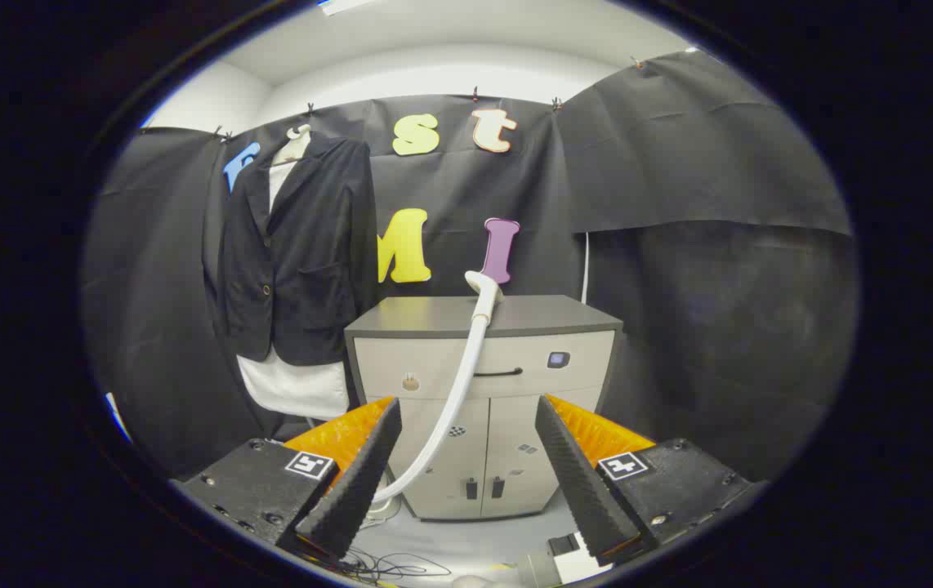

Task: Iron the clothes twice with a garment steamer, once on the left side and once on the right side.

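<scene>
Grey-topped cabinet (483, 359) stands on pale floor (466, 535) against black booth wall, beyond gripper (466, 457) fingers, which are spread wide, nothing between them. Steamer head (484, 286) rests on cabinet top at front edge; white hose (454, 400) hangs down cabinet front to floor. Loose cables (389, 563) on floor near fingers.

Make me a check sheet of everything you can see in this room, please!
Surface: grey cabinet, its top bare apart from the steamer's end.
Job's things: dark jacket hanging on a hanger, white cloth showing under its hem; white steamer hose curving from the floor up to the cabinet top.
Clutter: nothing seen.
Grippers: gripper open, fingers apart, holding nothing; hose and cabinet lie beyond them.
Cables: thin dark wires on the floor.
Surroundings: black cloth wall.
</scene>
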Available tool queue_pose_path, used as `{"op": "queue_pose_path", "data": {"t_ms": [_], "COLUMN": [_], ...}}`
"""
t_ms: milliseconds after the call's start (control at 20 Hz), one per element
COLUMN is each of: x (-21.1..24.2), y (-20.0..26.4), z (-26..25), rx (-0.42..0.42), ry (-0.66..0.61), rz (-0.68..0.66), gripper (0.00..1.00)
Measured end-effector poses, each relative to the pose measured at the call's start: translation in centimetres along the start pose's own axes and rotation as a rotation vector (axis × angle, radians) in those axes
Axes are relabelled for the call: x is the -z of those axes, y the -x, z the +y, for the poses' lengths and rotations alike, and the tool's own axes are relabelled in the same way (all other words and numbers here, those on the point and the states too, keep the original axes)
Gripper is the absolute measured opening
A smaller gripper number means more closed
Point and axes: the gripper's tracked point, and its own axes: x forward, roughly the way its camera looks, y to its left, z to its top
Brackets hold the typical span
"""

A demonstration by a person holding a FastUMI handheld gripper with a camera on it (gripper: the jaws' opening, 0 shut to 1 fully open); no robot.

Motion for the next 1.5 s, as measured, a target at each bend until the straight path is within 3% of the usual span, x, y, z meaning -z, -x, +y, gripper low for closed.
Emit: {"op": "queue_pose_path", "data": {"t_ms": [600, 900, 1200, 1500], "x": [0.3, -3.8, -10.5, -16.7], "y": [-0.4, -2.0, -7.7, -17.3], "z": [-0.8, -2.7, -5.5, -7.1], "rx": [0.034, 0.069, 0.064, 0.013], "ry": [-0.003, 0.026, 0.016, 0.008], "rz": [0.008, -0.041, -0.104, -0.155], "gripper": [1.0, 1.0, 1.0, 1.0]}}
